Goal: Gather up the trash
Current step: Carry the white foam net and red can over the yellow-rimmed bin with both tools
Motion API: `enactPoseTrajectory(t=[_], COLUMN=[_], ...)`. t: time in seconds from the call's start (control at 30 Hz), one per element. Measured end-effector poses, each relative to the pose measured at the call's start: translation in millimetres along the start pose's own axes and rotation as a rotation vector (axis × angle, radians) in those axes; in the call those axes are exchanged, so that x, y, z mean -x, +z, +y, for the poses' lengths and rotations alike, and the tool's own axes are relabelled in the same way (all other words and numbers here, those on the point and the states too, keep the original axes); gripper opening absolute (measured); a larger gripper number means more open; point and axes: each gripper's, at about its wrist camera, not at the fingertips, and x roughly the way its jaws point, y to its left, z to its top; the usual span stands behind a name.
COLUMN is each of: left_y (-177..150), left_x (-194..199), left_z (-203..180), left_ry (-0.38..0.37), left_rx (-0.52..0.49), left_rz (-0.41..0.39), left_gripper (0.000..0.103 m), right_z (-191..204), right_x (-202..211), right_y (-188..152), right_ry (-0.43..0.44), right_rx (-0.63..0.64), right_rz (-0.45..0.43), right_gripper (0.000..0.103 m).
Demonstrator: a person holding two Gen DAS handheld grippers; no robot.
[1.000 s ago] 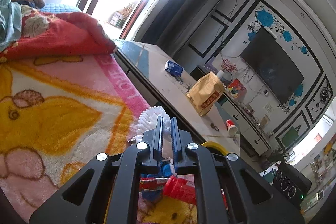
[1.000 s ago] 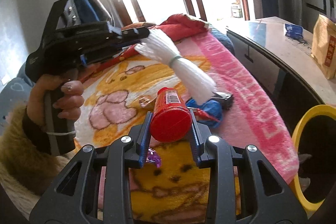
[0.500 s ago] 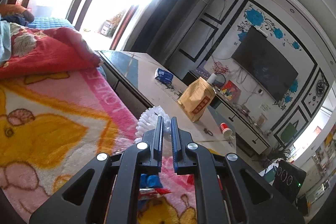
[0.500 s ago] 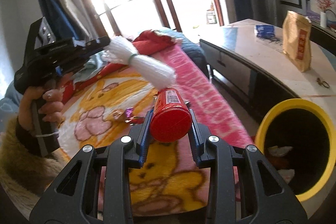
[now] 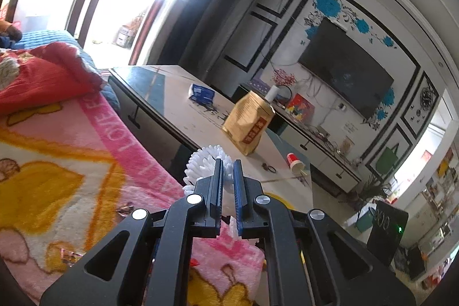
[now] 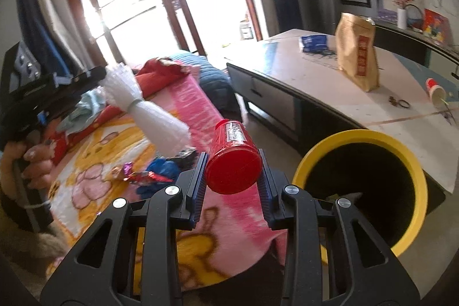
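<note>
My right gripper (image 6: 233,164) is shut on a red plastic bottle (image 6: 233,155), held in the air just left of the yellow-rimmed trash bin (image 6: 358,136). My left gripper (image 5: 226,171) is shut on a bundle of white plastic straws (image 5: 203,165); in the right wrist view that bundle (image 6: 149,111) hangs from the left gripper (image 6: 94,75) above the pink blanket. Blue and shiny wrappers (image 6: 155,174) lie on the blanket (image 6: 198,105).
A low table (image 6: 315,82) stands behind the bin, with a brown paper bag (image 6: 358,53), a blue packet (image 6: 312,42) and a red-white cup (image 6: 434,86). A TV (image 5: 344,70) hangs on the far wall. A red quilt (image 5: 43,76) lies further back.
Both grippers have lifted and swung right, from above the blanket toward the bin. The bin has come fully into the right wrist view. Both grips are unchanged.
</note>
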Motion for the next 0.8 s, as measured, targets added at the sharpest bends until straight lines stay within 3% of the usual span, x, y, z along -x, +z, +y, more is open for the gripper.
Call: enactPoseTrajectory(t=[0.8], left_y=[-31.9], left_x=[-50.2], left_z=[-49.6], left_ry=[-0.073], left_rx=[-0.091], left_rz=[0.105], left_gripper=[0.007], right_z=[-65.7], right_x=[15.6], right_y=[7.3], right_ry=[-0.138], right_rx=[-0.151], right_rz=[-0.045], right_gripper=[0.026])
